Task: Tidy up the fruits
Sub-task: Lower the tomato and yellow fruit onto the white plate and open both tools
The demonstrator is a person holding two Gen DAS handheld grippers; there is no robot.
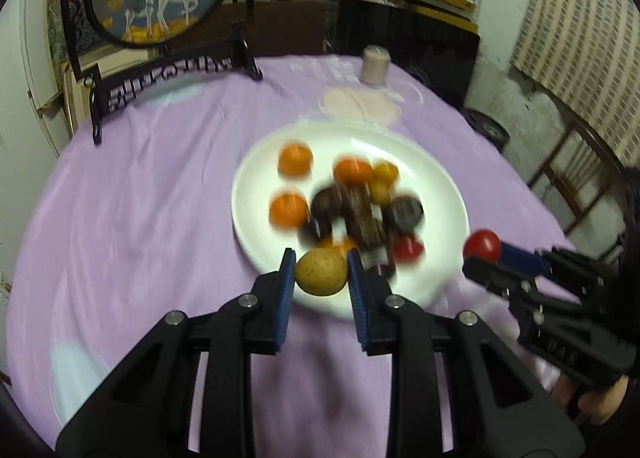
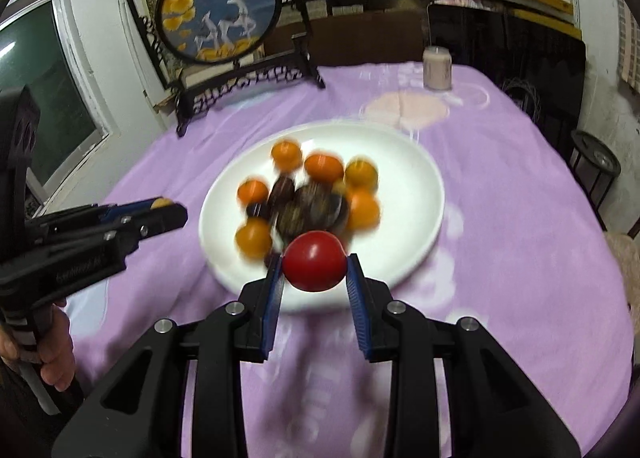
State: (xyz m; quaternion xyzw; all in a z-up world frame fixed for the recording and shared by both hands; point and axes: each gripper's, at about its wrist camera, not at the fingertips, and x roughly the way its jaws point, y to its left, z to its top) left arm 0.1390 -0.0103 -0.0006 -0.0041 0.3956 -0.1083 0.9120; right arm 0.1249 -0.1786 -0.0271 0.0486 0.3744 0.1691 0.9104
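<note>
Lilac cloth (image 1: 140, 218) covers the round table, and on it sits a white plate (image 1: 436, 182) heaped with blurred orange fruits (image 1: 295, 158) and dark ones (image 2: 310, 208). Over the plate's near rim, the left gripper (image 1: 321, 274) clamps a yellow-brown round fruit (image 1: 321, 272) between its blue pads, while the right gripper (image 2: 314, 267) clamps a red tomato (image 2: 315, 260) the same way. Farther back stand a pale candle jar (image 2: 437, 68) and a round deer-painted screen (image 2: 218, 10).

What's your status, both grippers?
Left gripper shut on yellow-brown fruit. Right gripper shut on red tomato. Both over white plate of fruit. Nothing in the way.
</note>
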